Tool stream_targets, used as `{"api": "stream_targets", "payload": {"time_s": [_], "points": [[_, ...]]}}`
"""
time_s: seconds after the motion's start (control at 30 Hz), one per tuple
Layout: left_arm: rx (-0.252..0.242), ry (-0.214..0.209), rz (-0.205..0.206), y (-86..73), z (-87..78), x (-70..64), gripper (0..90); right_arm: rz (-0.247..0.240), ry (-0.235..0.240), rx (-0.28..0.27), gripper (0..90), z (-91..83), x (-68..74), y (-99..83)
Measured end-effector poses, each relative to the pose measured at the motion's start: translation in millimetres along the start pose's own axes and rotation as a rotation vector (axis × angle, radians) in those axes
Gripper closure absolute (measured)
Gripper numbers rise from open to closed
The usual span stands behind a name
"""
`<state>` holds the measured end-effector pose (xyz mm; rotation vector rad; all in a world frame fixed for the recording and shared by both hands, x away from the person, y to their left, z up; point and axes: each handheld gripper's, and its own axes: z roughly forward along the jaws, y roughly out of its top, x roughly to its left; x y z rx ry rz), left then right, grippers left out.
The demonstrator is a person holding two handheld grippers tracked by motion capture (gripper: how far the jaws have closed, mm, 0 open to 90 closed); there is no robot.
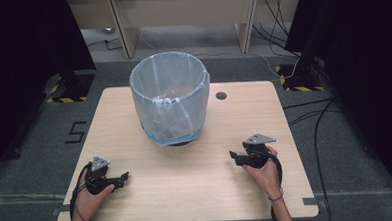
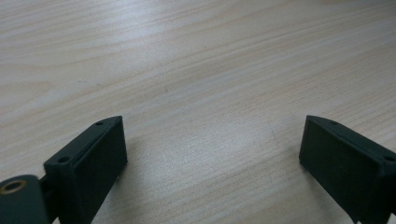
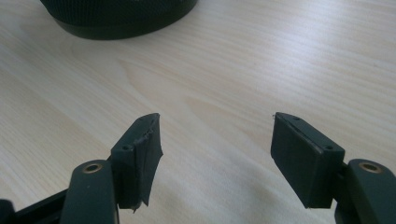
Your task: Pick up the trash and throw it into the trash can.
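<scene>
Resting on the table, left claw spread empty, right claw spread empty.

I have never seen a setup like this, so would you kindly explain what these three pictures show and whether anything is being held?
There is no robot here. A person sits at a wooden table and holds a hand-operated tool in each hand: the left tool and the right tool. The high view looks down from above. The other two pictures come from cameras riding on each tool, looking along its black jaws: left tool, right tool. Both stand open over bare wood, holding nothing. On the table stands a bin lined with a pale plastic bag.
</scene>
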<state>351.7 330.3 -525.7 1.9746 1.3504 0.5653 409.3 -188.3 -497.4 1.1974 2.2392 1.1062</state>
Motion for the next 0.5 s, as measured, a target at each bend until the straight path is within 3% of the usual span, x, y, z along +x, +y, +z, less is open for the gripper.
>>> {"api": "stream_targets", "payload": {"time_s": [0.5], "points": [[0.0,0.0,0.0,0.0,0.0,0.0,6.7,-0.015,-0.032,0.084,27.8,5.1,0.6,-16.8]]}}
